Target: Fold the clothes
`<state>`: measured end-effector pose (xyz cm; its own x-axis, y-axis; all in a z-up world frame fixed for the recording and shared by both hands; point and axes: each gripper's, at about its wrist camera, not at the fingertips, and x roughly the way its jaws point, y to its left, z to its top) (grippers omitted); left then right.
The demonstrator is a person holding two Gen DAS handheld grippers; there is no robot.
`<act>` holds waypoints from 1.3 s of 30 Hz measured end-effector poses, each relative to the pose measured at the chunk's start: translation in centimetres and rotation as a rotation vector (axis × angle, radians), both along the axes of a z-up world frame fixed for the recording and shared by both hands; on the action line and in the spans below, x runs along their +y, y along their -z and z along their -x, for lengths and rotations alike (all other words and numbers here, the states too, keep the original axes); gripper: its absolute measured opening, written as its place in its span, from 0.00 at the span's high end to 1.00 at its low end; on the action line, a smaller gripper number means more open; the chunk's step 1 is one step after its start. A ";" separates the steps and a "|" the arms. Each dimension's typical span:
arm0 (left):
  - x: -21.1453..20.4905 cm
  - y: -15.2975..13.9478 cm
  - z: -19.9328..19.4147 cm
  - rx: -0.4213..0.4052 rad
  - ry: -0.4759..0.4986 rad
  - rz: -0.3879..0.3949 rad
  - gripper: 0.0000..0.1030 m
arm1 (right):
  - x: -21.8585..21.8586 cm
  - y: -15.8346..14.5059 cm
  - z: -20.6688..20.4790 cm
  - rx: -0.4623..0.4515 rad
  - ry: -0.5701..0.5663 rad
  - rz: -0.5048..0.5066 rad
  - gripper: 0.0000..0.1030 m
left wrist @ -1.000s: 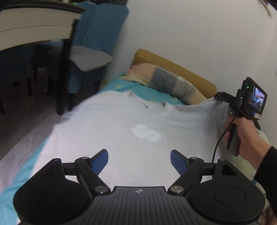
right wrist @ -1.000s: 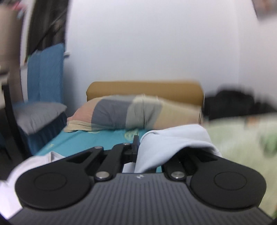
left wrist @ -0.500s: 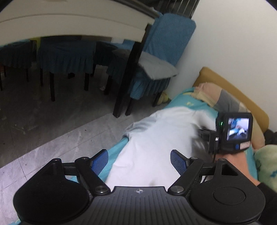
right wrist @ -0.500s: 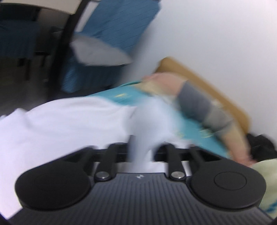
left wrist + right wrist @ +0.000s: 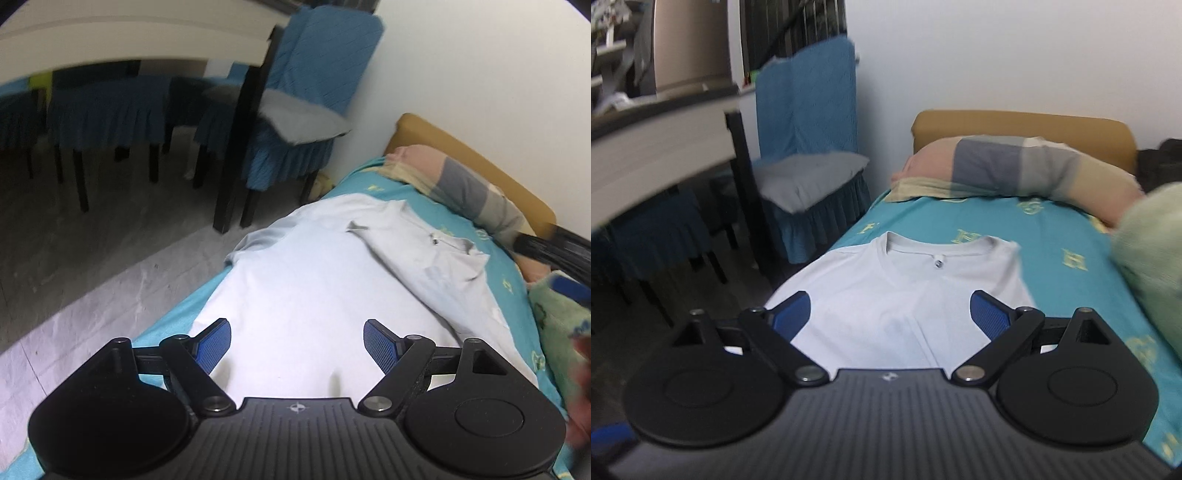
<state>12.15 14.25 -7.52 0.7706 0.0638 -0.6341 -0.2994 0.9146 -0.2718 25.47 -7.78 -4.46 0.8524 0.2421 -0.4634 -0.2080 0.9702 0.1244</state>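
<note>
A blue-covered chair stood at upper left of the left wrist view. Mid-frame, the pale T-shirt lay on the teal bed sheet, one side folded over. The left gripper and right gripper hovered above it, jaws wide, holding nothing. A striped pillow lay upper right.

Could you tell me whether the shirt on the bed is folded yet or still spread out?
Partly folded. One side of the shirt lies folded over its middle, the collar at the far end; the other side remains spread flat.
</note>
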 end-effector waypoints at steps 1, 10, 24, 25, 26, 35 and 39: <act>-0.6 -0.2 0.3 -0.004 0.010 -0.009 0.22 | -0.7 -0.3 1.6 0.000 0.006 -0.012 0.08; -7.4 -2.6 4.7 -0.025 0.155 -0.087 0.22 | -7.3 -2.6 16.0 -0.004 0.062 -0.123 0.08; -13.6 -3.5 11.5 0.000 0.247 -0.177 0.24 | -15.5 -5.0 25.7 -0.093 0.131 -0.202 0.08; -14.2 -3.4 11.8 0.003 0.267 -0.181 0.24 | -16.3 -5.3 26.0 -0.111 0.138 -0.196 0.08; -15.1 -3.3 12.0 0.011 0.291 -0.189 0.25 | -17.1 -5.7 26.3 -0.129 0.145 -0.190 0.08; -25.4 -1.8 13.5 0.105 0.554 -0.142 0.35 | -25.5 -4.9 28.1 -0.156 0.282 -0.395 0.08; -29.8 -1.0 14.3 0.120 0.661 -0.029 0.41 | -27.5 -4.2 28.1 -0.163 0.303 -0.490 0.08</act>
<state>-2.19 -15.54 -6.49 0.5778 -0.3790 -0.7229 0.2996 0.9223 -0.2441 -2.68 -35.24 -0.25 0.9677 0.1292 -0.2165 0.0152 0.8272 0.5617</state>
